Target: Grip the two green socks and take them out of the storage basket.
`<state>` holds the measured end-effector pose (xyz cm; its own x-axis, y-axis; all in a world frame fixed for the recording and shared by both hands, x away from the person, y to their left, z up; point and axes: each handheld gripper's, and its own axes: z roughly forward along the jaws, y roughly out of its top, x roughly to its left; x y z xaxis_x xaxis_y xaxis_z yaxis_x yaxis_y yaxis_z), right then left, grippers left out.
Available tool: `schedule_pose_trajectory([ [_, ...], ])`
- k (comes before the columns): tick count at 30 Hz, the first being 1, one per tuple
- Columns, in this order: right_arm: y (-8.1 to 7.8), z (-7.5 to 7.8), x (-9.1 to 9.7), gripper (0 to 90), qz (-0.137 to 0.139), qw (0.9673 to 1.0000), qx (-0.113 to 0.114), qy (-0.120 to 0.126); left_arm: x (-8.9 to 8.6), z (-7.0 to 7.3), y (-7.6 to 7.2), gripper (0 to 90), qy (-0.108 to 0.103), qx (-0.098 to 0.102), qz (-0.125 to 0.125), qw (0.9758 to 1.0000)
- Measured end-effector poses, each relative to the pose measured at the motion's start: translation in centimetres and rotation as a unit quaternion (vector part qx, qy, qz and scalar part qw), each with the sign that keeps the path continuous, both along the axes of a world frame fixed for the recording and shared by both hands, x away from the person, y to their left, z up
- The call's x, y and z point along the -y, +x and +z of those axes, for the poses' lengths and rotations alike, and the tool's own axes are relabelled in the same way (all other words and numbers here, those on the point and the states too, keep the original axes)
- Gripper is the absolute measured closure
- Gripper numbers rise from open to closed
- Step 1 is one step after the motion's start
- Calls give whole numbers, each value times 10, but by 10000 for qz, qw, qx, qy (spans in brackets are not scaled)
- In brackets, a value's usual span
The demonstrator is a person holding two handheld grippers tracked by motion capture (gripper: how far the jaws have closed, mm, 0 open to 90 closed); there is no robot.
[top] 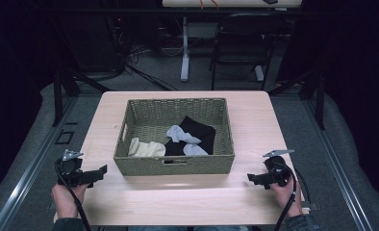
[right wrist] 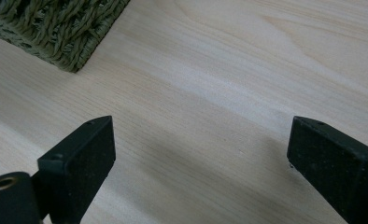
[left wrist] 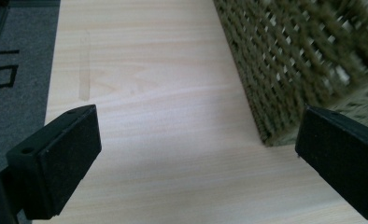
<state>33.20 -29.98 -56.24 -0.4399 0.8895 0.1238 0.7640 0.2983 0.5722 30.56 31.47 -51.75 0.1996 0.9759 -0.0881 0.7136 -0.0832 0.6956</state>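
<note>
Two grippers rest on the worktop [top: 187,202], fingers spread, gripping nothing: left gripper [top: 99,173] at eight o'clock of the wicker basket [top: 174,164], right gripper [top: 251,178] at four o'clock. Socks [top: 187,137] lie inside the basket.

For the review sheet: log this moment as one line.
left gripper: open, beside basket | right gripper: open, over table | basket: cream sock, grey socks, black sock untouched
</note>
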Motion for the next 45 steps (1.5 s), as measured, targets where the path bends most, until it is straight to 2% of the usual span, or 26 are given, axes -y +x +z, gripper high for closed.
schedule_pose_trajectory([
  [6, 0, 0, 0, 73, -16, 10000, 13, -13, 4, 16, 0, 3, -77, 114, -123, 9998],
  [11, -1, 0, -1, 73, -11, 10000, 4, -41, 11, 33, 3, 4, -50, 182, -263, 9995],
  [16, -1, 0, -1, 73, -4, 10000, 7, -43, 20, 52, 11, 8, 30, 253, -475, 9985],
  [22, -1, 1, -1, 72, -7, 10000, 6, -40, 31, 67, 22, 10, 65, 292, -678, 9973],
  [27, -1, 1, -1, 73, -4, 10000, 7, -34, 45, 80, 35, 5, 207, 285, -890, 9954],
  [32, -1, 1, -1, 73, 0, 10000, 12, -41, 58, 89, 50, 5, 322, 189, -1103, 9932],
  [37, -1, 1, 0, 73, 13, 10000, 7, -28, 74, 93, 65, 6, 402, 130, -1294, 9907],
  [45, -1, 1, 0, 73, 10, 10000, 12, -16, 98, 95, 86, 20, 582, -124, -1613, 9851],
])
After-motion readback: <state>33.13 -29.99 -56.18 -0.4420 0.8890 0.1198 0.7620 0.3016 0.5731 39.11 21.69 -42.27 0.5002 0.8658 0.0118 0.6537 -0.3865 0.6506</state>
